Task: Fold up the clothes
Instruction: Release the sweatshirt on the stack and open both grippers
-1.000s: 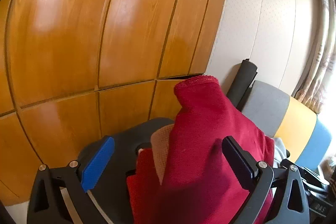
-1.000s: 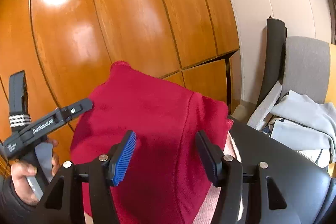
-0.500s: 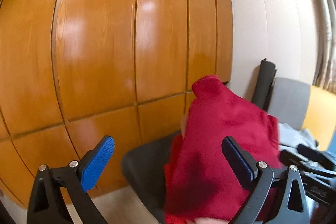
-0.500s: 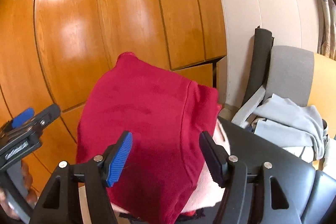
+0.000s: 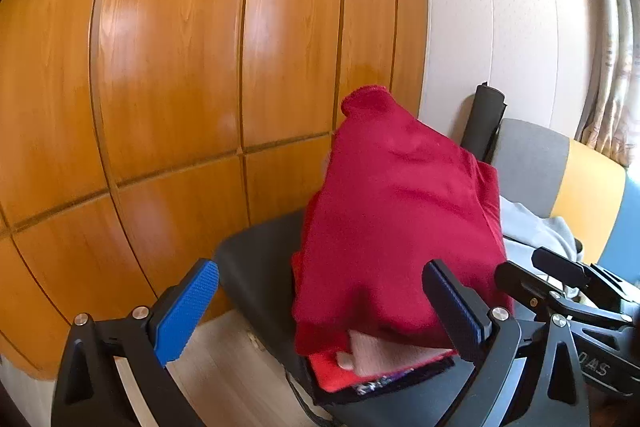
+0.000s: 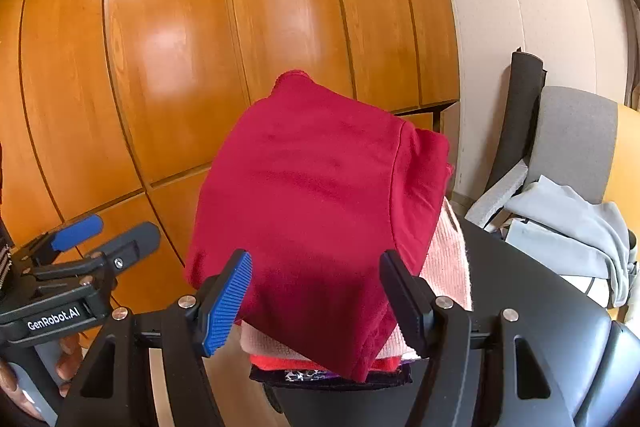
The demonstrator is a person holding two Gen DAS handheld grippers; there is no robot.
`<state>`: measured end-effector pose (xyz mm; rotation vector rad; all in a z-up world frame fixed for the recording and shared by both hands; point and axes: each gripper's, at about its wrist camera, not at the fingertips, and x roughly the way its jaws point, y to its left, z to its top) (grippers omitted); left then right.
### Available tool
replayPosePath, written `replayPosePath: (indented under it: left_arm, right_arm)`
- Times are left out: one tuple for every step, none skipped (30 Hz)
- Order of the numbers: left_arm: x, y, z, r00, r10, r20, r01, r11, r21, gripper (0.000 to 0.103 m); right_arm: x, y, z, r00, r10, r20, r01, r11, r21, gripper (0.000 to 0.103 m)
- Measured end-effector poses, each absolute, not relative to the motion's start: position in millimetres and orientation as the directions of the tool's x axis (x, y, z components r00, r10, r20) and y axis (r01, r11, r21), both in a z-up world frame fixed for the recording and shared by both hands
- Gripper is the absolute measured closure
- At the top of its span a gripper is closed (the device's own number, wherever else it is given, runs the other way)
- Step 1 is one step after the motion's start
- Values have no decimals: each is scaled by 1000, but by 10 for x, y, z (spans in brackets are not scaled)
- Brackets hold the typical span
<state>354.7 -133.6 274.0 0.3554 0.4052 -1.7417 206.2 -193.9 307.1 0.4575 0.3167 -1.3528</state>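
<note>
A folded dark red garment lies on top of a stack of folded clothes on a black chair seat. Under it show a pale pink piece, a bright red one and a dark patterned one. My left gripper is open and empty, just in front of the stack and a little to its left. My right gripper is open and empty, close in front of the red garment. The left gripper also shows at the left edge of the right wrist view.
Glossy wooden cabinet doors stand right behind the chair. To the right stand a black roll, a grey chair back and a heap of light grey clothes. A curtain hangs at the far right.
Both grippers have drawn back from the red garment, which now rests on the stack. The left gripper has shifted left and away; more of the stack's lower layers shows.
</note>
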Motion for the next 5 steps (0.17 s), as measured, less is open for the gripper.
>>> replayPosePath:
  left_arm:
    - [3539, -1305, 2742, -197, -876, -441, 980, -184, -72, 0]
    - [3516, -1276, 2744, -189, -880, -435, 982, -179, -64, 0]
    - [3494, -1265, 2747, -192, -881, -433, 981, -183, -61, 0]
    - [3475, -1258, 2752, -191, -883, -430, 981, -184, -58, 0]
    - [3453, -1245, 2756, -179, -889, -421, 983, -176, -47, 0]
  right_arm:
    - [2054, -1930, 3077, 193, -861, -471, 980, 148, 132, 35]
    - [2047, -1929, 3086, 190, -862, -470, 981, 145, 131, 35]
    - [2045, -1925, 3089, 190, -863, -469, 981, 144, 132, 35]
    - [2042, -1920, 3091, 190, -863, -468, 981, 144, 133, 35]
    - [2039, -1918, 3093, 188, -864, -466, 981, 142, 132, 35]
